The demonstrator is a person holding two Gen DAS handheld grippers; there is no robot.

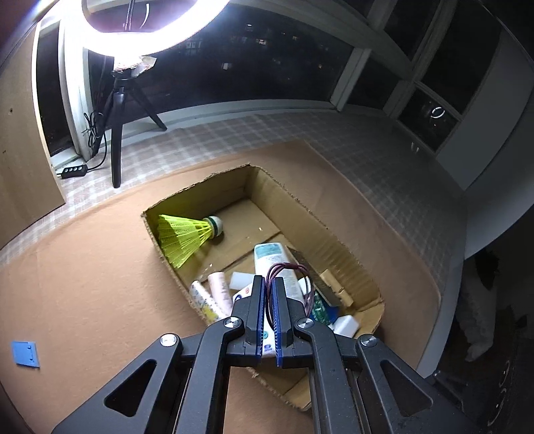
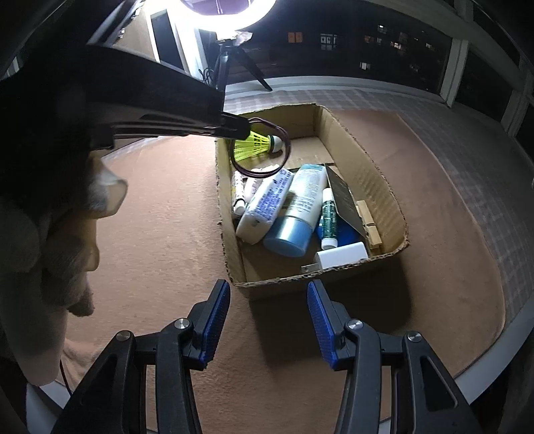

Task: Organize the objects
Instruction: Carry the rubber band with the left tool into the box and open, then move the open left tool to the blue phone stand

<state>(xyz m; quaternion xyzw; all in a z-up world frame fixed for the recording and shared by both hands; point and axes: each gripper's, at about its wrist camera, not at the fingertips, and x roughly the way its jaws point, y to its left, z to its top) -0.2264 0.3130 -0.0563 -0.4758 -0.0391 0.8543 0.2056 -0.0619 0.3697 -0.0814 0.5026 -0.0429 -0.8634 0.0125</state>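
Observation:
An open cardboard box sits on the brown mat. My left gripper is shut on a dark red wire loop and holds it above the box; it also shows in the right wrist view with the loop hanging down. In the box lie a yellow shuttlecock, white tubes, a blue-capped bottle, a white charger and a wooden clothespin. My right gripper is open and empty, just in front of the box's near wall.
A ring light on a black tripod stands at the back left, with its cable and switch. A blue flat piece lies on the mat at the left. Dark windows run behind the checked tabletop.

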